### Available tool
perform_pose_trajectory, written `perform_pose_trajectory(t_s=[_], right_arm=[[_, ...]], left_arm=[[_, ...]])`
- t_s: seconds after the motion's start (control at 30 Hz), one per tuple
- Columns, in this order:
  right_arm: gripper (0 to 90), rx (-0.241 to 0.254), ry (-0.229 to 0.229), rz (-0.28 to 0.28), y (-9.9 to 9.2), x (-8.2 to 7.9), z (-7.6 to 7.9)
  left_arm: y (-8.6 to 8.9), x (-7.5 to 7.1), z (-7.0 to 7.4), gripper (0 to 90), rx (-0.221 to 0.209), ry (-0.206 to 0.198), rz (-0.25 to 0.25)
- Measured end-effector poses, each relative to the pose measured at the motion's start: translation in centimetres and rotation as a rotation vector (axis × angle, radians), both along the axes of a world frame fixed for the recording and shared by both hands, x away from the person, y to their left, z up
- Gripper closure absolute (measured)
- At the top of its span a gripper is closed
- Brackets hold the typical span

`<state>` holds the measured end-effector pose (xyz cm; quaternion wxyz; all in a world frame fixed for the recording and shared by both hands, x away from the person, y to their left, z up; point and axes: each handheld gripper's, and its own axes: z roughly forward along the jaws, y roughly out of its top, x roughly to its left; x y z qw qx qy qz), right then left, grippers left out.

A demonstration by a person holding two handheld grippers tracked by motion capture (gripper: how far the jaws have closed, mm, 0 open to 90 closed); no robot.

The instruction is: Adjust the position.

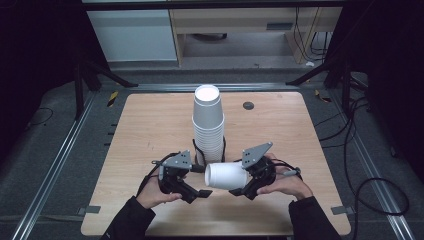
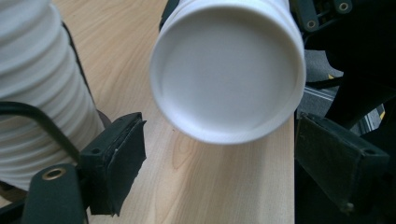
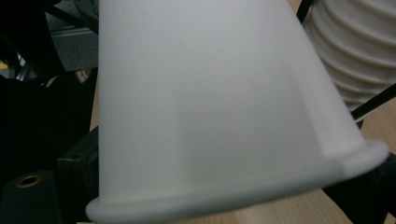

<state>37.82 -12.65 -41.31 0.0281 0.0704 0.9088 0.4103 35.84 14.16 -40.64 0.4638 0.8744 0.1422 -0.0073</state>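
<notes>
Cup lies sideways just in front of the stack; we grip it in our right gripper, while our left gripper gapes wide at its base.

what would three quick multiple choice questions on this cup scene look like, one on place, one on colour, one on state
1. Where is the stack of cups?
A. the table's left edge
B. mid-table, beyond the grippers
C. on the floor

2. What colour is the single cup?
A. red
B. blue
C. white

3. How are the left gripper's jaws?
A. open, clear of the cup
C. closed on the stack
B. closed on the cup

Answers: 1 B, the high view shows the stack upright mid-table. 2 C, it looks white in every view. 3 A, the left gripper view shows both jaws apart with the cup's base between them, while the right gripper holds it sideways.
</notes>
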Motion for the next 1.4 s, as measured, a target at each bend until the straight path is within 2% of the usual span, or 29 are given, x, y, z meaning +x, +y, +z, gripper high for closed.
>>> perform_pose_trajectory(t_s=[0.23,0.77,0.97,1.17,1.4], right_arm=[[10.1,-0.048,0.001,0.015,0.7,-0.3,-0.5],[10.1,-0.135,-0.019,0.045,2.0,-1.0,-0.9],[10.1,-0.143,-0.017,0.052,2.2,-1.0,-1.0],[10.1,-0.156,-0.015,0.055,2.7,-1.2,-1.2],[10.2,-0.164,-0.015,0.058,2.9,-1.2,-1.2]], left_arm=[[-0.7,-0.1,-0.4,15.1,0.039,0.0,-0.021],[-1.6,-0.1,-0.8,15.2,0.076,0.019,-0.037],[-1.8,-0.1,-0.9,15.5,0.085,0.025,-0.036],[-2.2,-0.1,-1.0,16.1,0.115,0.024,-0.045],[-2.2,-0.1,-1.0,18.2,0.123,0.036,-0.05]])
